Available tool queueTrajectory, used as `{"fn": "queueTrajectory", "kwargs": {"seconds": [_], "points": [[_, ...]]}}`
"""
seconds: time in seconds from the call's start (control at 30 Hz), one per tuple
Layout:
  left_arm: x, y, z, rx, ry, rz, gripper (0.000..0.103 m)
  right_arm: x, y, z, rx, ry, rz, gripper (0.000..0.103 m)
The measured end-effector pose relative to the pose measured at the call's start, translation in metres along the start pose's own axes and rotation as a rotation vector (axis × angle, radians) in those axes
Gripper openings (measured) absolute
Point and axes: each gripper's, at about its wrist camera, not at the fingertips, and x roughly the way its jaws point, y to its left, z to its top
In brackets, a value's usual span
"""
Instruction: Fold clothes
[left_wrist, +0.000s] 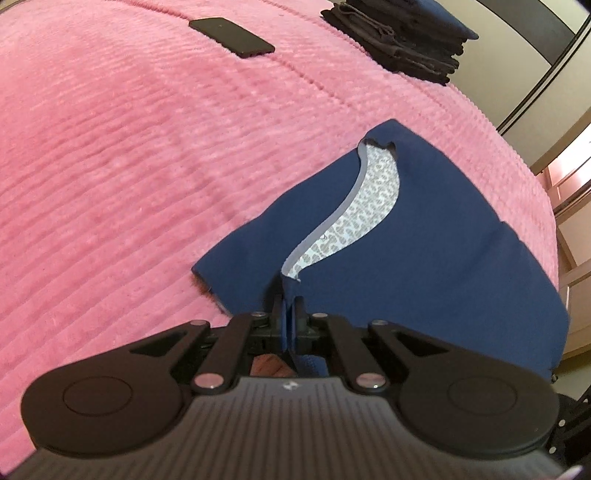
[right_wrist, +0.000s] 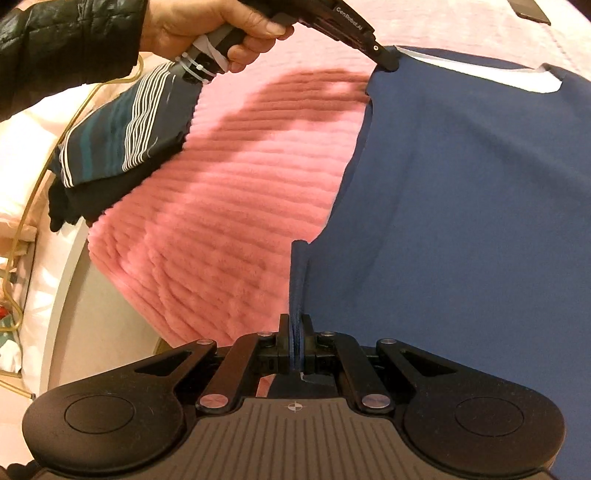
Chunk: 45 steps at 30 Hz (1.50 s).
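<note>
A navy blue shirt (left_wrist: 436, 236) lies on a pink ribbed blanket (left_wrist: 129, 147). Its neck opening shows a patterned lining (left_wrist: 365, 199). My left gripper (left_wrist: 287, 295) is shut on the shirt's edge by the collar. In the right wrist view the same shirt (right_wrist: 461, 221) spreads to the right, and my right gripper (right_wrist: 296, 325) is shut on a fold of its lower edge. The left gripper (right_wrist: 388, 61) shows there at the top, pinching the shirt's shoulder corner, held by a hand (right_wrist: 207, 29).
A stack of dark folded clothes (left_wrist: 402, 40) sits at the blanket's far edge, and a black flat phone-like object (left_wrist: 232, 37) lies nearby. Striped and dark folded garments (right_wrist: 122, 144) rest at the left edge of the blanket. A gold-coloured frame (right_wrist: 29, 206) and white bedding lie beyond.
</note>
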Motion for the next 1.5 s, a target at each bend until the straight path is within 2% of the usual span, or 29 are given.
{"fn": "queueTrajectory", "kwargs": {"seconds": [0.2,0.23,0.27,0.33,0.43,0.53,0.67,0.83,1.03,1.17,1.23,1.33,1.5], "points": [[0.005,0.000,-0.018,-0.026,-0.018,0.027,0.006,0.017,-0.007,-0.006,-0.009,0.011,-0.037,0.002],[0.003,0.000,-0.022,-0.033,-0.031,0.031,0.007,0.018,-0.007,-0.007,-0.010,0.007,-0.027,0.014],[0.001,0.000,-0.027,-0.041,-0.045,0.035,0.008,0.018,-0.008,-0.009,-0.011,0.001,0.001,0.041],[-0.006,-0.001,-0.036,-0.047,-0.067,0.062,0.019,0.017,-0.008,-0.014,-0.008,-0.021,0.092,0.081],[-0.021,-0.010,-0.056,-0.066,-0.112,0.110,0.020,0.006,-0.008,-0.023,-0.034,-0.071,0.129,0.081],[-0.038,-0.026,-0.081,-0.071,-0.164,0.156,0.020,-0.014,-0.029,-0.031,-0.013,-0.161,0.127,0.081],[-0.051,-0.055,-0.108,-0.032,-0.220,0.206,0.020,-0.047,-0.082,-0.043,0.019,-0.286,0.075,0.081],[-0.053,-0.097,-0.126,0.046,-0.266,0.241,0.023,-0.080,-0.145,-0.058,0.025,-0.367,0.001,0.081],[-0.039,-0.180,-0.151,0.139,-0.249,0.220,0.026,-0.111,-0.206,-0.097,0.111,-0.472,0.005,0.081],[-0.029,-0.236,-0.169,0.201,-0.238,0.206,0.026,-0.121,-0.213,-0.137,0.144,-0.523,0.042,0.081],[-0.025,-0.264,-0.176,0.234,-0.232,0.203,0.026,-0.128,-0.218,-0.160,0.208,-0.526,0.073,0.081],[-0.020,-0.309,-0.176,0.299,-0.222,0.231,0.026,-0.145,-0.219,-0.185,0.240,-0.526,0.098,0.081],[-0.012,-0.384,-0.176,0.406,-0.204,0.277,0.029,-0.179,-0.235,-0.208,0.319,-0.586,0.097,0.081]]}}
